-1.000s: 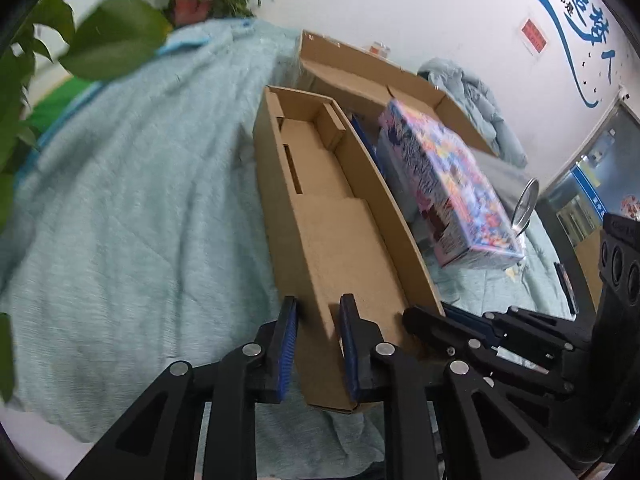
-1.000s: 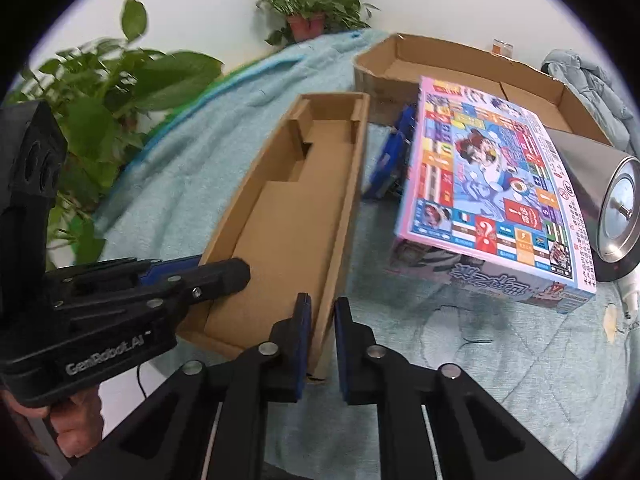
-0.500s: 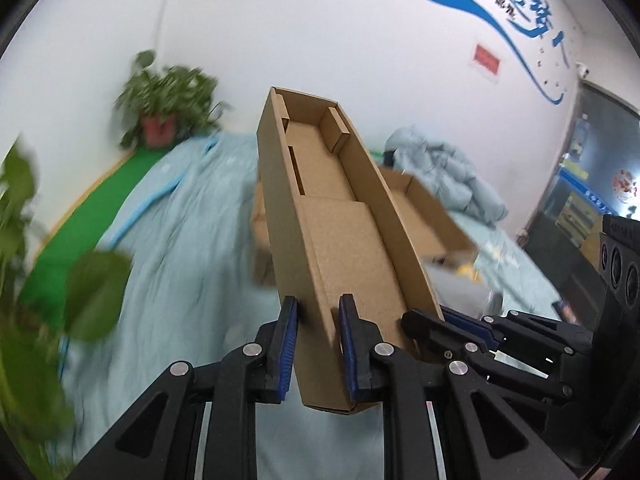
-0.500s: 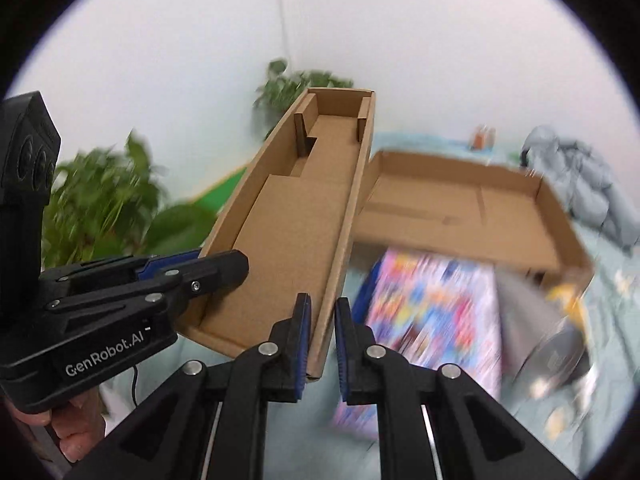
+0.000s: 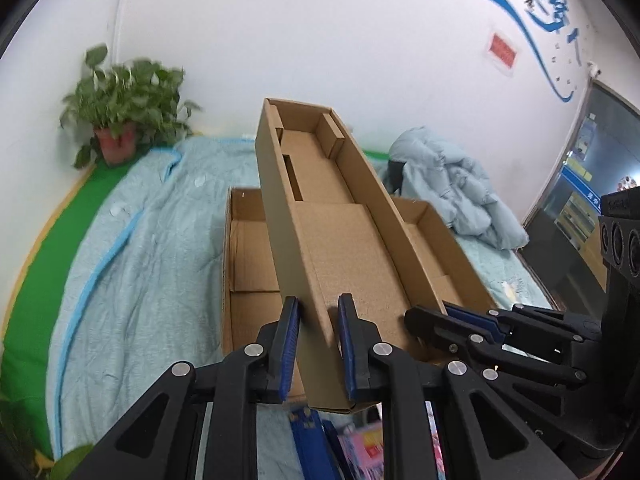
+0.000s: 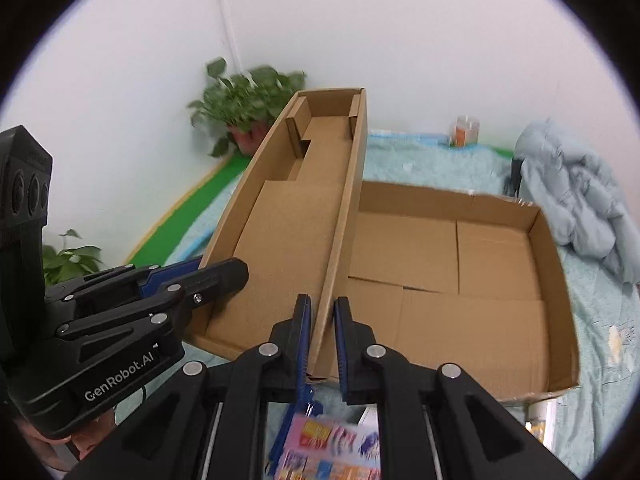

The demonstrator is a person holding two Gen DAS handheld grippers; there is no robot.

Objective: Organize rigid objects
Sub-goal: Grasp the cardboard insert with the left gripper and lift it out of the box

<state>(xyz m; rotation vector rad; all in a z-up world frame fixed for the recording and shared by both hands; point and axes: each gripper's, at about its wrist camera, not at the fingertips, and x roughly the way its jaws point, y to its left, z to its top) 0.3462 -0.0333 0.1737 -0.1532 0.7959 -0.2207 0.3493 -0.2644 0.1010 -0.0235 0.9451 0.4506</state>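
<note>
Both the left hand-held gripper [image 5: 316, 340] and right hand-held gripper [image 6: 320, 344] pinch the long cardboard tray [image 5: 340, 216], held aloft over the big open box [image 6: 460, 272]; next, probably lowering it inside.

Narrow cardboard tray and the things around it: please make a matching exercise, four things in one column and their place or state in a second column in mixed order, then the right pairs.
Things:
1. narrow cardboard tray
2. wide cardboard box
3. potted plant
4. light blue jacket

Place or state:
A. crumpled on the bed, to the right of the wide box
B. lifted, one side wall in the left gripper, the other in the right gripper
C. in the corner by the white wall
D. open and empty on the bed

Pairs: 1-B, 2-D, 3-C, 4-A
</note>
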